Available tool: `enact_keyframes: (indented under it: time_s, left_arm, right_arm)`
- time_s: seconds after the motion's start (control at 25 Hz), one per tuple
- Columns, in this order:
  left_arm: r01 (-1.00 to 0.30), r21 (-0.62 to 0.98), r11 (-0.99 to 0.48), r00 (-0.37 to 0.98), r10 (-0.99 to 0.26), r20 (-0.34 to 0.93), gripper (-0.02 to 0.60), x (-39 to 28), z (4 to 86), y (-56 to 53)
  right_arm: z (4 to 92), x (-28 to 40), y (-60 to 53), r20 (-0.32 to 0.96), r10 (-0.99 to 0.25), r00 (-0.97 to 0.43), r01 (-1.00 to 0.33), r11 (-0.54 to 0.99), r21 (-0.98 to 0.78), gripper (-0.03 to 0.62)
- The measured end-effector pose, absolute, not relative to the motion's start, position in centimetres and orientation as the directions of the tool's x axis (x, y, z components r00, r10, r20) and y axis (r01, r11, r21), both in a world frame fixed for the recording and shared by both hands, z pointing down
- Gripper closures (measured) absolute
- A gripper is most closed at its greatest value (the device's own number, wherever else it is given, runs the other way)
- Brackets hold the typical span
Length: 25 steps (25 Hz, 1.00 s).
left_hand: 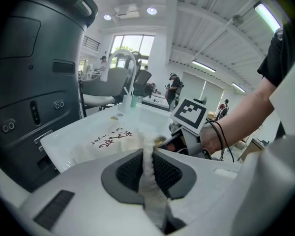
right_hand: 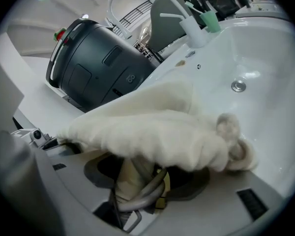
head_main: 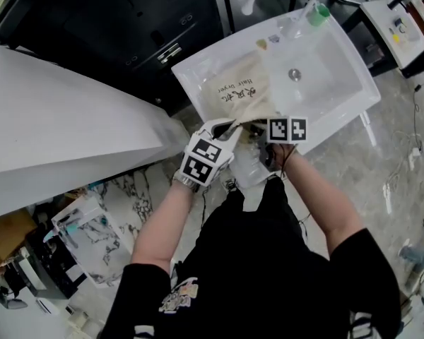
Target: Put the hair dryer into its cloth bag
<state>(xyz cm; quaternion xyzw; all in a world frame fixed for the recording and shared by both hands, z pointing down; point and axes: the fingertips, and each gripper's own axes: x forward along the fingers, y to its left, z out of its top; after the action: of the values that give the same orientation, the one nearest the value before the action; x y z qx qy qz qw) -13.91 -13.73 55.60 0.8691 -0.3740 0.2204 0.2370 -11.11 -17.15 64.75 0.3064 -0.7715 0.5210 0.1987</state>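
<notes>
Left gripper [left_hand: 148, 167]: clamped on the rim of the cream printed cloth bag [head_main: 242, 90].
Right gripper [right_hand: 145, 178]: apparently gripping the cream hair dryer [right_hand: 124, 173] (grey cord [right_hand: 148, 191] looped) under the bag.

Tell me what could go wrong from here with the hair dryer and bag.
The left gripper pinches only a thin strip of the cloth bag; it may slip out.
A grey cord loops beside the hair dryer in the right gripper; it may snag on the bag's rim.

I see the white sink [head_main: 353, 97] carrying the cloth bag [head_main: 242, 94] left of its drain [head_main: 295, 74]; a green-capped bottle [head_main: 312, 16] stands beyond the drain.
</notes>
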Motion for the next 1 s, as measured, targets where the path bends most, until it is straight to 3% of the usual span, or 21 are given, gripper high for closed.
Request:
enact_keyframes:
  time_s: [0.4,1.0]
  left_arm:
    - [-0.77,0.273,-0.577,0.613,-0.548,0.569,0.548,-14.1,56.4,-13.3]
    - [-0.807,0.3,-0.509,0.577,-0.57,0.584,0.548,-14.0,57.4,-13.5]
  right_arm:
    - [66.6,-12.3,-19.5,0.643,-0.294,-0.708,-0.706,0.265,-0.656,0.344]
    - [68.3,-12.7,-19.3,0.685,-0.228,-0.692,-0.718,0.32,-0.619,0.336]
